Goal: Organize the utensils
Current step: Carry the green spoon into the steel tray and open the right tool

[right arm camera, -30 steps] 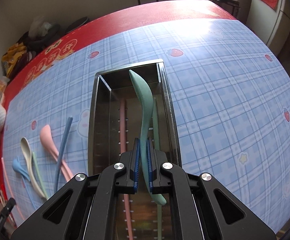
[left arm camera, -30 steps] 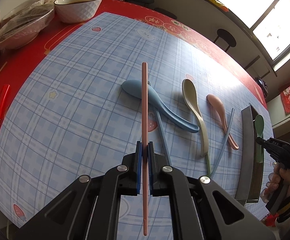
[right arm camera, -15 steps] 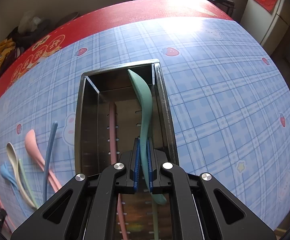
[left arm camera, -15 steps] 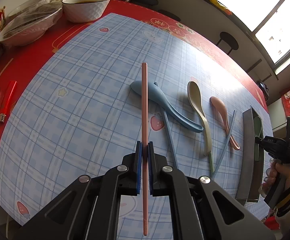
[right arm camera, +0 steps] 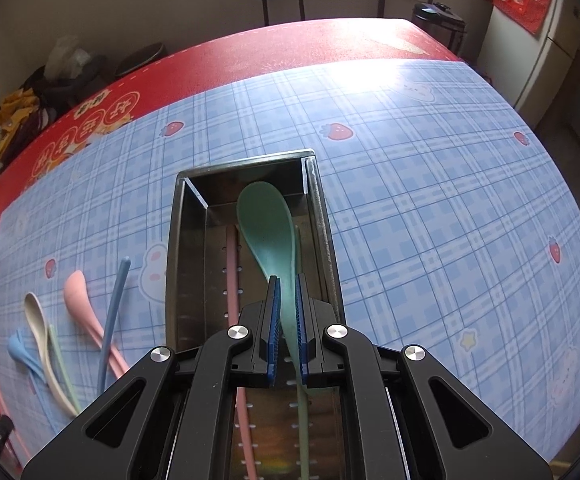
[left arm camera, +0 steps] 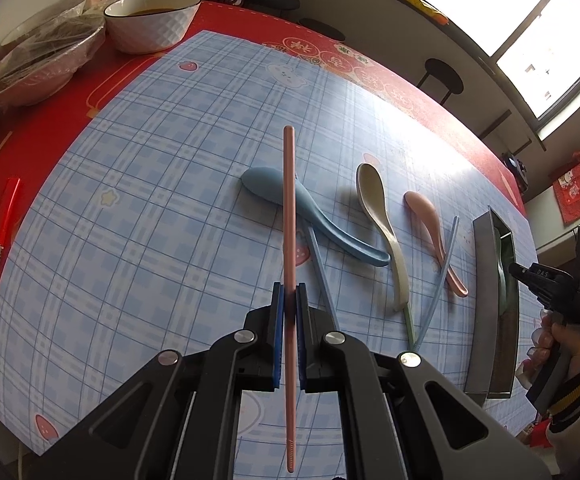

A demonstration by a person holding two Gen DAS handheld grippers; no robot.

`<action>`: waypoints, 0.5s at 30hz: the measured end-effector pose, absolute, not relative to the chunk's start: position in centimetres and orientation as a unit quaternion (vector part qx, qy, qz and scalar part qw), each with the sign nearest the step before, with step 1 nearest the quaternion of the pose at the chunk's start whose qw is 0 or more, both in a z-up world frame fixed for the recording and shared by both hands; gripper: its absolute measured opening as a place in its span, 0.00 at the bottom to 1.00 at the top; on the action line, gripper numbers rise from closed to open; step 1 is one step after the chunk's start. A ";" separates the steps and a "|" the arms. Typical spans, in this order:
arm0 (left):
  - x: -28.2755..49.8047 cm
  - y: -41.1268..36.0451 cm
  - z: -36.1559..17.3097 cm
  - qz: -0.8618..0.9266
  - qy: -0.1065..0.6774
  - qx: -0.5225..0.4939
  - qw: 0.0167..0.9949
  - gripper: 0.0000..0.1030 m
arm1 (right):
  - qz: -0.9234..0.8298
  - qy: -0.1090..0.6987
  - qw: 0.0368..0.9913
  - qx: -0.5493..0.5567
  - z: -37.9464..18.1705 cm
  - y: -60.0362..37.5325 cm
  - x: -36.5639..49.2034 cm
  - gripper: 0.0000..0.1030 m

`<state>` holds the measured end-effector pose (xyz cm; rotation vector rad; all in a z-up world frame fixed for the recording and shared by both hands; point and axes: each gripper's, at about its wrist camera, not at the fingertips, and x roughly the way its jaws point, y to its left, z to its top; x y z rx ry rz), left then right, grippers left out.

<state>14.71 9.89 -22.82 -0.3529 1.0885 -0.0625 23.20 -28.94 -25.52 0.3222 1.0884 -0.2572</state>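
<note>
My left gripper [left arm camera: 288, 294] is shut on a pink chopstick [left arm camera: 288, 208] and holds it above the blue checked mat. On the mat lie a blue spoon [left arm camera: 310, 216], a cream spoon [left arm camera: 382, 220], a pink spoon [left arm camera: 434, 232], a blue chopstick [left arm camera: 438, 280] and a second blue chopstick [left arm camera: 322, 276]. My right gripper [right arm camera: 285, 292] sits over the steel tray [right arm camera: 173, 248]; its pads are slightly parted around a green spoon [right arm camera: 267, 228] lying in the tray. A pink chopstick [right arm camera: 231, 276] and a green chopstick [right arm camera: 302, 420] lie in the tray too.
Two bowls [left arm camera: 149, 20] stand at the far left on the red tablecloth. A red lighter [left arm camera: 3, 220] lies near the left edge. The loose spoons also show in the right wrist view [right arm camera: 85, 312], left of the tray. Stools stand beyond the table.
The green spoon has turned from on edge to bowl-up and sunk into the tray. My right gripper's pads have parted slightly. The left gripper with its chopstick has drifted a little.
</note>
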 end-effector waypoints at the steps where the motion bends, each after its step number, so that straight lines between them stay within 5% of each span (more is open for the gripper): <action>1: 14.8 9.8 -22.7 -0.031 0.514 -0.166 0.841 0.05 | -0.121 0.510 0.837 0.159 -25.2 -29.1 22.8 0.08; 4: 15.2 9.6 -22.5 -0.036 0.512 -0.165 0.842 0.05 | -0.111 0.498 0.839 0.188 -24.6 -29.2 21.4 0.09; 6: 15.4 9.5 -22.5 -0.039 0.512 -0.165 0.842 0.05 | -0.100 0.488 0.842 0.205 -24.3 -29.1 20.3 0.24; 7: 15.5 9.3 -22.4 -0.041 0.512 -0.165 0.842 0.05 | -0.099 0.482 0.845 0.211 -24.0 -29.1 19.7 0.46; 8: 15.6 9.2 -22.4 -0.044 0.512 -0.164 0.842 0.05 | -0.098 0.475 0.848 0.215 -23.8 -29.1 19.1 0.52; 15: 16.5 7.3 -22.0 -0.067 0.511 -0.148 0.844 0.05 | -0.083 0.466 0.863 0.177 -22.8 -28.2 17.2 0.61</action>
